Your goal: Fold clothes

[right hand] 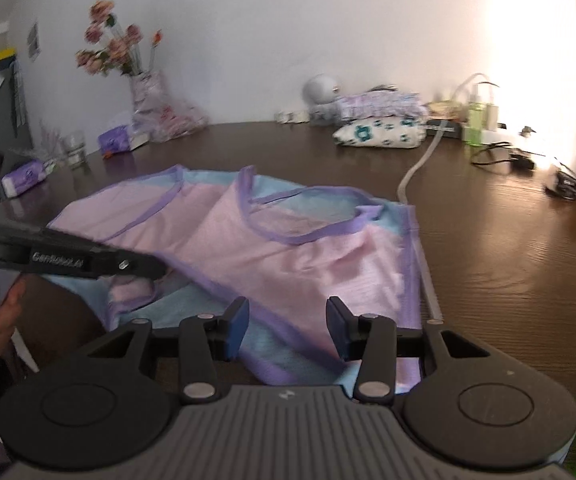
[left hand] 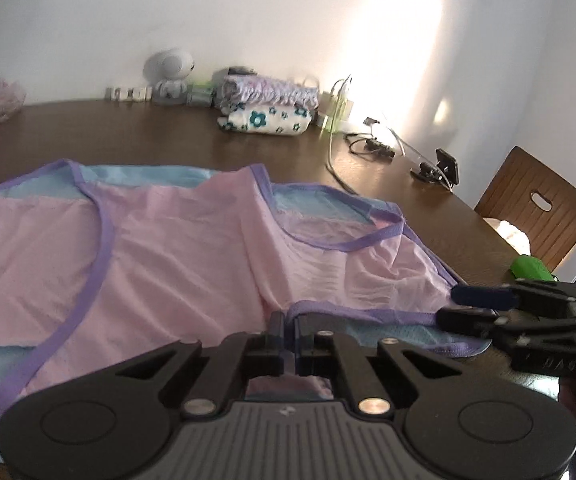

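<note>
A pink and light-blue mesh vest with purple trim [left hand: 192,256] lies spread and partly folded on the dark wooden table [left hand: 100,136]. My left gripper [left hand: 290,330] is shut on the vest's purple-trimmed near edge. In the right wrist view the vest [right hand: 288,252] lies ahead, and my right gripper [right hand: 288,326] is open just above its near hem, holding nothing. The left gripper [right hand: 156,270] shows there at the left, pinching the vest's edge. The right gripper [left hand: 448,306] shows at the right of the left wrist view, fingers apart beside the vest's hem.
A stack of folded clothes [left hand: 268,110] sits at the table's back by the wall, beside a small white robot toy [left hand: 170,74]. Cables and chargers [left hand: 372,144] lie at the back right. A flower vase [right hand: 148,92] and tissue packs [right hand: 24,178] stand at the left. A wooden chair [left hand: 536,208] is at the right.
</note>
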